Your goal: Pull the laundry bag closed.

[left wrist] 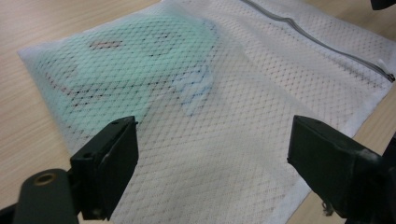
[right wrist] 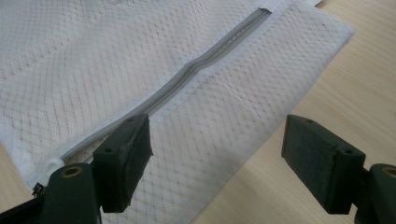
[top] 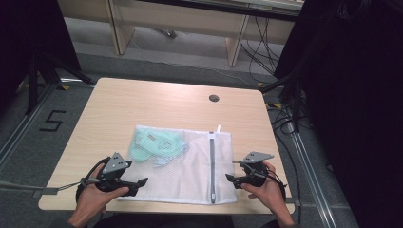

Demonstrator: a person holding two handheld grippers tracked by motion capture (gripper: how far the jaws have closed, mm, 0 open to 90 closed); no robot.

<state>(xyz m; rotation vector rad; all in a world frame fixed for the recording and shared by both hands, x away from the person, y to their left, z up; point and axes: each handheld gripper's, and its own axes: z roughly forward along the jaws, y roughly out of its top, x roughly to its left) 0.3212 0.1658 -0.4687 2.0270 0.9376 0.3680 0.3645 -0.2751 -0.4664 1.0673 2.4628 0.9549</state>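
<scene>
A white mesh laundry bag [top: 190, 175] [left wrist: 243, 116] [right wrist: 93, 70] lies flat on the wooden table [top: 142, 104]. A grey zipper [top: 211, 161] [left wrist: 317, 44] [right wrist: 196, 67] runs along its right part and looks closed. Inside, at the bag's far left, lies a mint-green item [top: 154, 145] [left wrist: 135, 60]. My left gripper [top: 139, 186] [left wrist: 212, 154] is open over the bag's near left corner, with nothing between its jaws. My right gripper [top: 232, 170] [right wrist: 217, 149] is open at the bag's near right edge, beside the zipper's near end.
A round cable hole [top: 214, 98] sits near the table's far edge. Beyond the table are desk legs [top: 235, 45] and floor cables [top: 266, 52]. Black curtains [top: 351, 95] stand at the right. A "5" [top: 51, 121] is marked on the floor at the left.
</scene>
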